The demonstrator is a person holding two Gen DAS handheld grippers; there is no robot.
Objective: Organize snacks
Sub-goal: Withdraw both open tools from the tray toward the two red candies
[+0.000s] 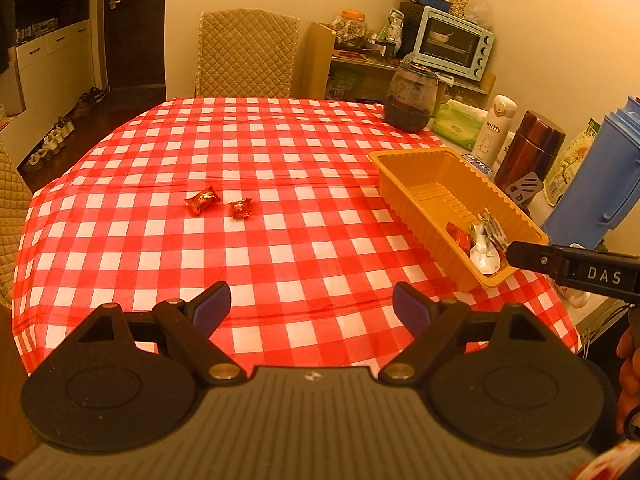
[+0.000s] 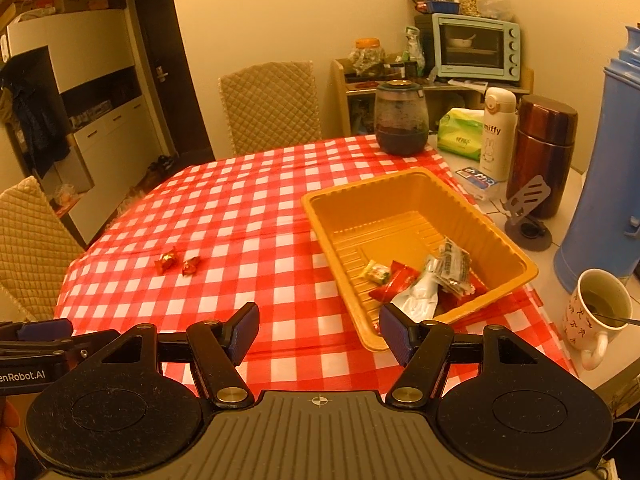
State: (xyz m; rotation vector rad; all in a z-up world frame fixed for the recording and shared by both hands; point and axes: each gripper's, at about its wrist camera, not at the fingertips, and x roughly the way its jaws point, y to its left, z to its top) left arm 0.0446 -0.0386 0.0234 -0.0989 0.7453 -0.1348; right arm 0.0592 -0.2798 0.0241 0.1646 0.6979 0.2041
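Waiting wide open, left gripper point(image 1: 312, 308) and right gripper point(image 2: 319, 330) are eyeing two light, crinkly candies point(image 1: 203, 201); pinching mid-wrapper looks best.

The desk point(image 2: 248, 216) has a red and white checked cloth. The tray point(image 2: 516, 276) is orange-yellow. Left of the tray, two candies point(image 2: 178, 262) are shiny red and gold. The tongs' pads point(image 2: 245, 334) are blue.

You're working in a home dining area: a table under a red-checked cloth point(image 1: 256, 152), quilted chairs point(image 1: 248, 54) at its far edge, a toaster oven point(image 2: 476, 46) on a cluttered shelf by the wall, shoes point(image 1: 52, 140) lined along the floor beside an entry door point(image 1: 134, 20).
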